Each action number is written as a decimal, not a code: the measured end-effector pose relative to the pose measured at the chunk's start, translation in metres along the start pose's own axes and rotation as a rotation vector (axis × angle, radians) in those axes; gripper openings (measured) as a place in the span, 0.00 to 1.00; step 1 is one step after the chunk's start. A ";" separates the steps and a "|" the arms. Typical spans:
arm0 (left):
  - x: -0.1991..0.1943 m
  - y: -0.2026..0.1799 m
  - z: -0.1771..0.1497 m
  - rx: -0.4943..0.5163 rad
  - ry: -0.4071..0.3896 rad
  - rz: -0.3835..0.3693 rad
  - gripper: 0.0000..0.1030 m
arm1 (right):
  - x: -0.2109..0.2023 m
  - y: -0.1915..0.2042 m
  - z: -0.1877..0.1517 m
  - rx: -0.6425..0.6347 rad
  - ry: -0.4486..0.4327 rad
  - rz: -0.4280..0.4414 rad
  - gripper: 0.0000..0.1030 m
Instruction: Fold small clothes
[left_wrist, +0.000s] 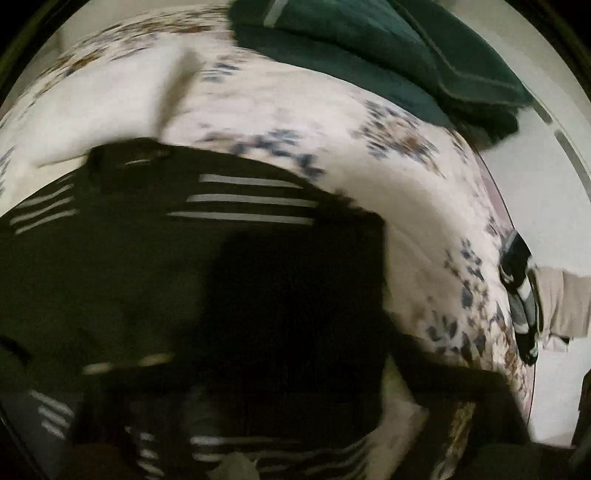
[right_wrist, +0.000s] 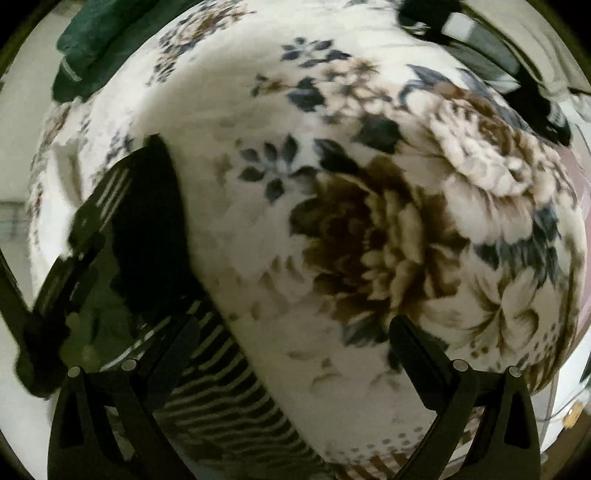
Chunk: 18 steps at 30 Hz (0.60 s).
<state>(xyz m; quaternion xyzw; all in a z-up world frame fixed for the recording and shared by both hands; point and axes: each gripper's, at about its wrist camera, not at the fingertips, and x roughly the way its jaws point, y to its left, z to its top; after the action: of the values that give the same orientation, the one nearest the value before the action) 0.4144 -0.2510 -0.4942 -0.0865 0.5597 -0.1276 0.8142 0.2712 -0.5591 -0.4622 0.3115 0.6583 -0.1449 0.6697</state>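
One black garment with thin white stripes (left_wrist: 155, 258) lies on a cream blanket printed with brown and blue flowers (left_wrist: 280, 122). In the left wrist view the garment fills the lower left, motion-blurred and close under the camera; the left gripper is lost in the dark lower part of that view, so whether it is released or clenched cannot be told. One dark green folded cloth (left_wrist: 388, 51) sits at the blanket's far edge, well apart from the garment. A second small dark striped bundle (left_wrist: 517, 295) lies at the blanket's right edge.

In the right wrist view the right gripper (right_wrist: 291, 354) hangs over the blanket with its two fingers spread wide, gripping nothing; its left finger (right_wrist: 177, 354) overlaps the garment's striped edge. Bare floral blanket spreads ahead and to the right.
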 end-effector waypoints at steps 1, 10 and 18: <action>-0.012 0.018 -0.004 -0.033 -0.020 0.017 0.98 | -0.005 -0.001 0.005 -0.018 0.009 0.029 0.92; -0.124 0.248 -0.084 -0.466 -0.157 0.295 0.98 | 0.018 0.207 0.023 -0.514 0.151 0.263 0.57; -0.104 0.363 -0.097 -0.624 -0.265 0.146 0.72 | 0.143 0.468 -0.027 -0.960 0.300 0.284 0.60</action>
<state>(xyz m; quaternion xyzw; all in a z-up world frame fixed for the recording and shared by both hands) 0.3287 0.1264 -0.5393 -0.3068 0.4660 0.1203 0.8211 0.5456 -0.1544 -0.4938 0.0730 0.6908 0.3116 0.6484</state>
